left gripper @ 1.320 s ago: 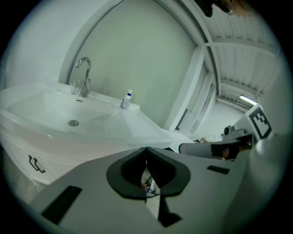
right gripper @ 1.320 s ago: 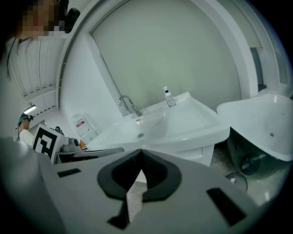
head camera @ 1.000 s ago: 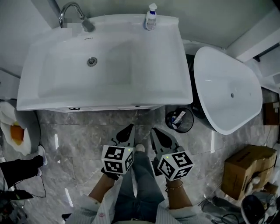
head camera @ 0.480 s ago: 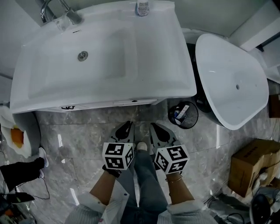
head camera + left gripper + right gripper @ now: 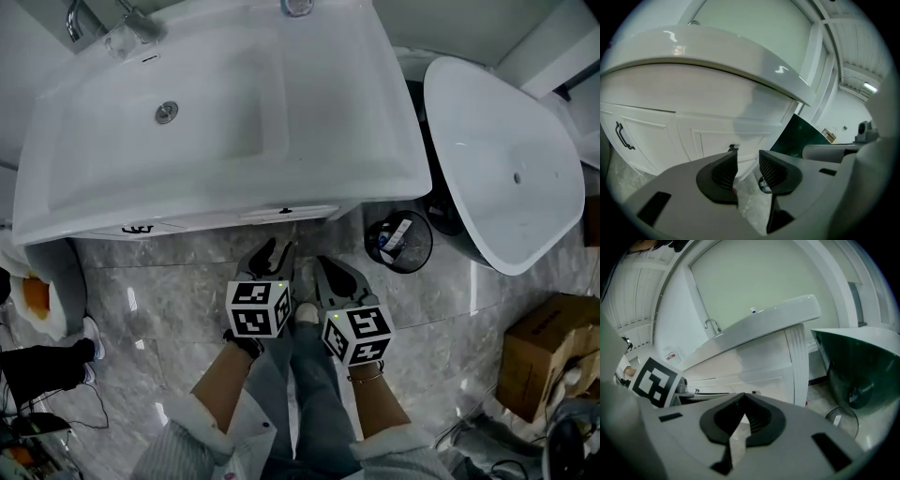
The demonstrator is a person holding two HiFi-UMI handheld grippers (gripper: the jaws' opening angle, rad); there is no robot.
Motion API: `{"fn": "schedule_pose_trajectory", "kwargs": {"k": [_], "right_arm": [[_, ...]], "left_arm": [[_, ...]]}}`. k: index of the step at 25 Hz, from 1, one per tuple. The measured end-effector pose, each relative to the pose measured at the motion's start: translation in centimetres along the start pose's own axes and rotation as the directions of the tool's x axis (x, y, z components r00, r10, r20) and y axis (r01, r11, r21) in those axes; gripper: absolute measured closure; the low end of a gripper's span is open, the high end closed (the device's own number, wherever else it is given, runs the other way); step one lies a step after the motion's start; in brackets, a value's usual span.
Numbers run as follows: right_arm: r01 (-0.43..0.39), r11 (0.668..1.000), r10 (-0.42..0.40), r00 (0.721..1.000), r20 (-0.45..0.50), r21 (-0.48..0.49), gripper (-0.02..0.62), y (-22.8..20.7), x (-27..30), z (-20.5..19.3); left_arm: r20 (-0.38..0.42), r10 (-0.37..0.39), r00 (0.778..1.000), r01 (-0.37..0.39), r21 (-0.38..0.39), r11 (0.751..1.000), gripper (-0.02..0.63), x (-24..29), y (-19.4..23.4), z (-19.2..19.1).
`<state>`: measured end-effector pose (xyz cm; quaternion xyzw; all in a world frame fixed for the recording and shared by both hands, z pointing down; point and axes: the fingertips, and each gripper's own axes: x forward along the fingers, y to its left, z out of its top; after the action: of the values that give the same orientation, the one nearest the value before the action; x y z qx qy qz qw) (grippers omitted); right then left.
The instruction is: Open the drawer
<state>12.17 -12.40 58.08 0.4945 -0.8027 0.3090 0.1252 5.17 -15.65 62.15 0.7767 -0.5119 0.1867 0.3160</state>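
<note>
The white vanity's drawer front fills the left gripper view, under the overhanging basin. A small black handle sits on the panel just above my left jaw, and a longer black handle is on the panel further left. My left gripper is open; its jaws have just been opening and nothing is between them. It hangs a little short of the front. My right gripper is shut and empty, beside the left one, pointing at the vanity's right corner.
A white bathtub stands to the right, its dark underside close to my right gripper. A black waste bin sits between tub and vanity. There is a cardboard box at the lower right. The person's legs are below the grippers.
Both grippers have sunk and come closer to the vanity front. The left jaws have parted. The basin now looms larger and higher in the head view.
</note>
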Motion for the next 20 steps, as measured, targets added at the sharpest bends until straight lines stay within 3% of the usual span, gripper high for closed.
{"fn": "schedule_pose_trajectory", "kwargs": {"k": [5,13,20], "right_arm": [[0.019,1.0,-0.019,1.0,0.0,0.008,0.588,-1.1,-0.1,-1.0],[0.025,0.999,-0.025,1.0,-0.012,0.043,0.588,-1.9,-0.1,-3.0],[0.022,0.999,-0.021,0.999,-0.03,0.045,0.588,-2.3,0.2,-3.7]], "left_arm": [[-0.017,0.009,1.0,-0.009,0.016,1.0,0.413,3.3,0.8,-0.1],[-0.056,0.095,0.994,-0.096,-0.022,0.995,0.37,6.9,3.1,-0.7],[-0.081,0.16,0.984,-0.168,-0.109,0.98,0.356,9.1,4.3,-1.5]]}}
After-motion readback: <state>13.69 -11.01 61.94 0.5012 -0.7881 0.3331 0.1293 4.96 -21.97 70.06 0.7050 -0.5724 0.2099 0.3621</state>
